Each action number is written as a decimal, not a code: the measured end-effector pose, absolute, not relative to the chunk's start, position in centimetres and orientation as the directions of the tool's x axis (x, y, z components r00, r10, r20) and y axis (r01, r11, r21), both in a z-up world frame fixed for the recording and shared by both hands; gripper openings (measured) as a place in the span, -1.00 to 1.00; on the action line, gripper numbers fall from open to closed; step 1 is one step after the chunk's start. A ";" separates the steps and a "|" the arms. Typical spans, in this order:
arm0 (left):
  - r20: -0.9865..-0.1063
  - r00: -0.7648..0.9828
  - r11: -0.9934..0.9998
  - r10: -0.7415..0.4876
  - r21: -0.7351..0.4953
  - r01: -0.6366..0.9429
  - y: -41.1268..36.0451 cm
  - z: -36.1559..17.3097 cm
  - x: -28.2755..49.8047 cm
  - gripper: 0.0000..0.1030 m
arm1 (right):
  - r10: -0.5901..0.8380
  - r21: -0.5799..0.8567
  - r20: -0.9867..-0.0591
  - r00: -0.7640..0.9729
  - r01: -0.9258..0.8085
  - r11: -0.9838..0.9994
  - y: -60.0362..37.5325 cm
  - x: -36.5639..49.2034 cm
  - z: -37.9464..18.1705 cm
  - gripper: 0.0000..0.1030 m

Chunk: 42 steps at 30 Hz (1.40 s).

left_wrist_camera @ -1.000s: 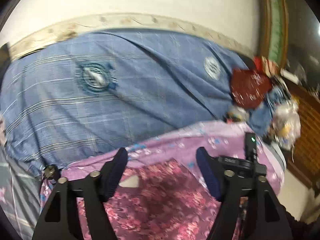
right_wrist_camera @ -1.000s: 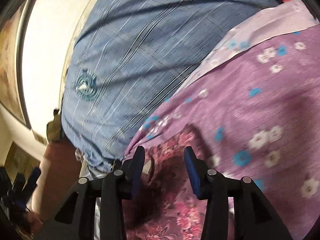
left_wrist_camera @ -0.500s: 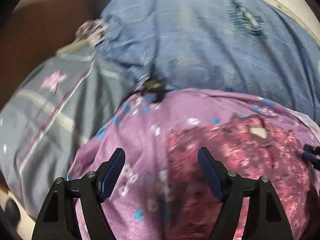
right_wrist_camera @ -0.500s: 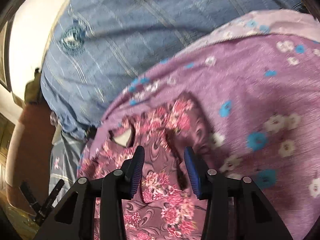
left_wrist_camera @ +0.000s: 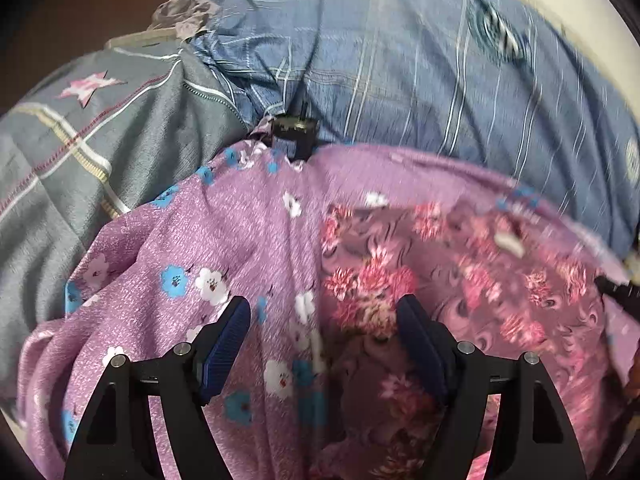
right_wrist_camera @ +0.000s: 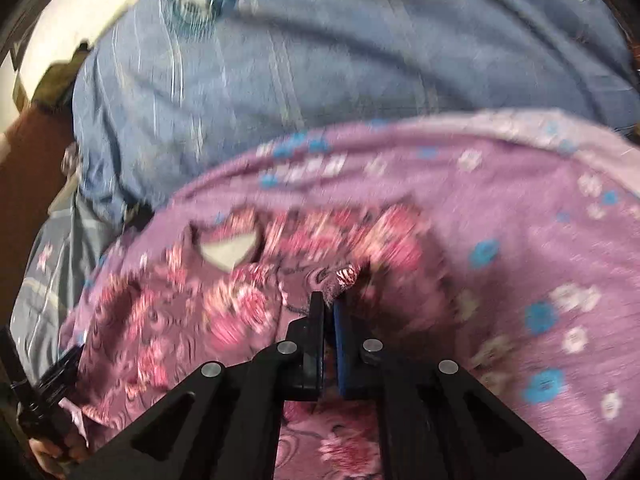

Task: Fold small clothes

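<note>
Left wrist view: the left hand-held gripper [left_wrist_camera: 322,328] hangs with its jaws wide apart, nothing clamped between the blue pads [left_wrist_camera: 224,340]. Below it lies the small floral garment [left_wrist_camera: 440,280], dark mauve with pink flowers, spread on a purple flowered sheet [left_wrist_camera: 192,248]. The garment's left edge falls between the two pads; the right pad sits over the garment, the left pad over the sheet. Whether the pads touch the cloth cannot be told. A pale patch [left_wrist_camera: 508,242] shows on the garment towards the right, blurred. Behind the sheet a blue checked blanket [left_wrist_camera: 400,60] bulges, and a grey quilt with a pink star [left_wrist_camera: 100,120] lies to the left. A small black object [left_wrist_camera: 294,136] sits at the seam where sheet and blanket meet. No containers are in view.

Right wrist view: the right hand-held gripper [right_wrist_camera: 329,308] has its jaws together, clamped on a raised fold of the small floral garment [right_wrist_camera: 240,304] near its right edge; cloth puckers at the tips. The pale heart-shaped patch [right_wrist_camera: 228,250] lies left of the grip point. The purple flowered sheet [right_wrist_camera: 540,260] extends to the right, with the blue checked blanket [right_wrist_camera: 320,60] beyond. The left hand-held gripper [right_wrist_camera: 40,392] shows at the lower left edge, held by a hand [right_wrist_camera: 52,454]. The frame is motion-blurred.
</note>
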<state>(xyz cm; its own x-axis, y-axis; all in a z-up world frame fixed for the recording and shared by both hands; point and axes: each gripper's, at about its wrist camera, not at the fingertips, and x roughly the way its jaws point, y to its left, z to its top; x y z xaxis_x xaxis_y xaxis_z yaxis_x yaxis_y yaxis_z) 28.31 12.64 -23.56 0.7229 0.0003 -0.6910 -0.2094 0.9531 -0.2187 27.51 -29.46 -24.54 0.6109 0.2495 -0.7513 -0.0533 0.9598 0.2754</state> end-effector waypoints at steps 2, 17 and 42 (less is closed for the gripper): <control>-0.689 0.724 0.945 -0.009 -0.243 -0.220 13.1 -23.7 28.4 0.47 | 0.237 0.307 -0.723 0.649 -0.006 0.952 -31.4 27.2 -23.7 -0.93; -0.595 0.779 0.978 0.199 0.069 -0.197 7.6 -21.9 27.6 0.43 | 0.266 0.446 -0.739 0.619 0.154 0.881 -37.1 27.9 -25.5 -0.16; -0.638 0.770 0.997 -0.017 0.044 0.059 2.8 -22.3 28.6 0.40 | 0.458 0.370 -0.764 0.454 -0.274 0.888 -33.8 25.9 -23.8 -0.39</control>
